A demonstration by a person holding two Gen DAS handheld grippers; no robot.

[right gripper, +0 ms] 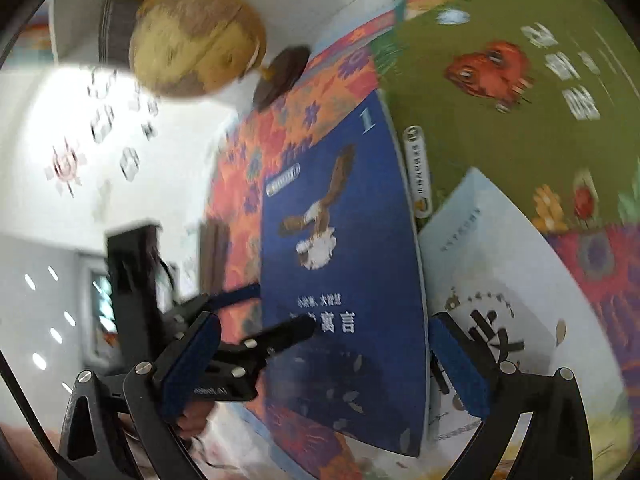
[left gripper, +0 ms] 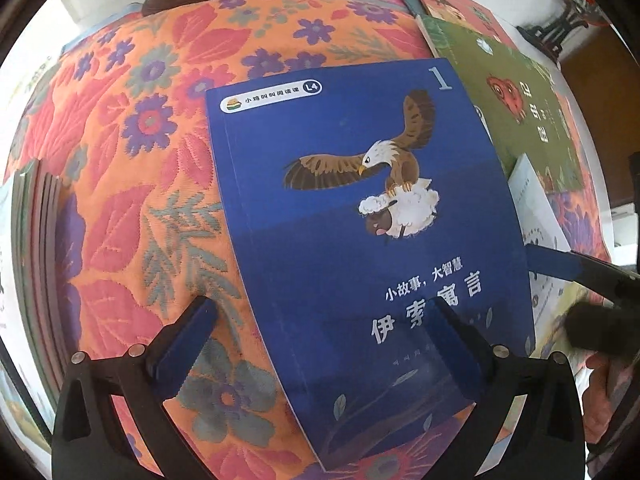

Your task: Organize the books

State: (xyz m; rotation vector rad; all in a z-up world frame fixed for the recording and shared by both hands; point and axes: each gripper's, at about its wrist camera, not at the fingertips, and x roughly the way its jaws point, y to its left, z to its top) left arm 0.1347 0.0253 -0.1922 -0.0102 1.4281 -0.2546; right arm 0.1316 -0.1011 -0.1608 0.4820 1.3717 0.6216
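The left gripper [left gripper: 324,344] points steeply down at the flowered cloth [left gripper: 132,168], its jaws spread wide and released, with nothing pinched. A blue book [left gripper: 360,216] with an eagle on its cover lies flat on the cloth beneath them: its lower left edge runs through the gap between the jaws, one finger over the cover near the title and the other over bare cloth off the book's left edge. Beyond the jaws and to their right a green book [left gripper: 516,92] lies partly under the blue one, a red-covered book [left gripper: 452,4] past it, and a pale white book [left gripper: 532,208] pokes out on the right side. To the left of the jaws a stack of books [left gripper: 40,240] shows its edges. The right gripper [right gripper: 324,368] is also open and empty, the blue book's lower part lying between its jaws and the white book under its right finger. A globe [right gripper: 196,44] stands far ahead.
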